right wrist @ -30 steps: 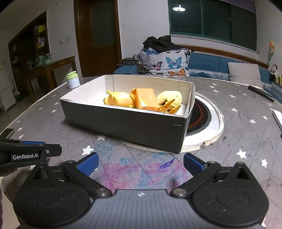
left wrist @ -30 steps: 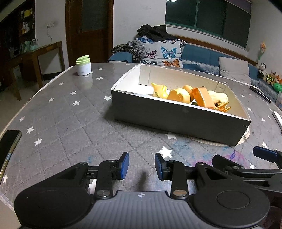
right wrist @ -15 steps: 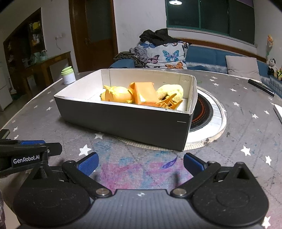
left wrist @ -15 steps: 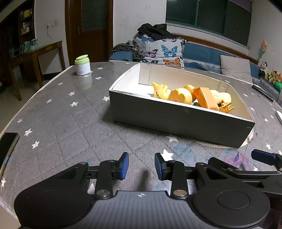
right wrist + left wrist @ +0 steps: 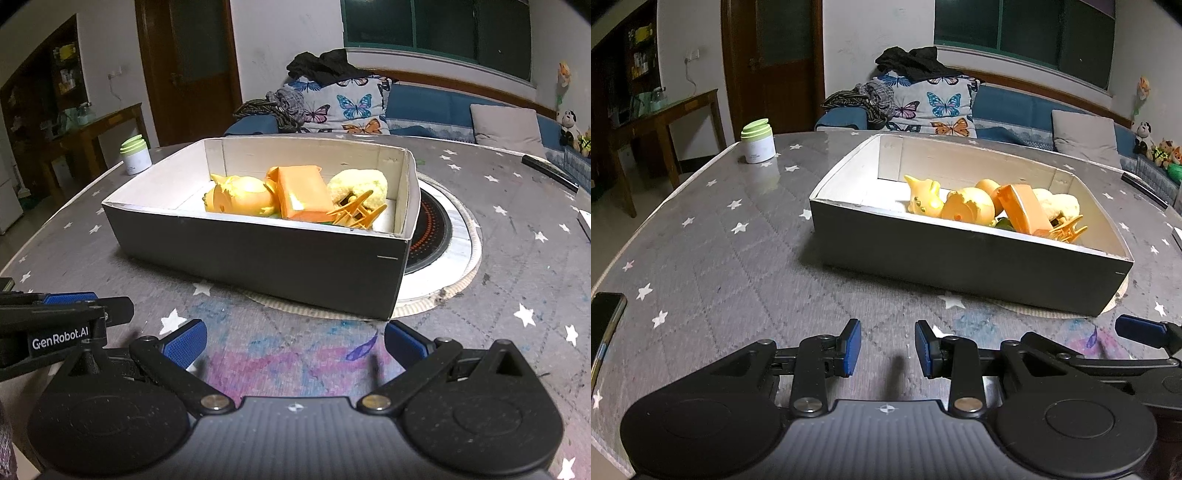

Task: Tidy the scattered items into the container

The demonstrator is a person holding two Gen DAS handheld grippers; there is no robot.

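Observation:
A dark box (image 5: pixel 960 254) with a white inside stands on the star-patterned table. In it lie a yellow toy (image 5: pixel 925 199), a round orange toy (image 5: pixel 967 208), an orange block (image 5: pixel 1023 210), a pale plush piece (image 5: pixel 1058 203) and an orange claw clip (image 5: pixel 1067 230). My left gripper (image 5: pixel 888 347) hovers over the table in front of the box, open by a narrow gap and holding nothing. In the right wrist view, my right gripper (image 5: pixel 293 341) is wide open and empty before the box (image 5: pixel 258 254). The orange block (image 5: pixel 303 192) and clip (image 5: pixel 354 214) show inside.
A green-lidded jar (image 5: pixel 758 141) stands at the far left of the table. A dark phone (image 5: pixel 604 325) lies at the left edge. The box partly covers a round cooktop (image 5: pixel 439 229). A black remote (image 5: pixel 550 173) lies far right. A sofa is behind the table.
Both views have shifted slightly relative to the box, which now looks a little nearer and more to the left. Neither gripper's opening has changed, and the items in the box lie as before.

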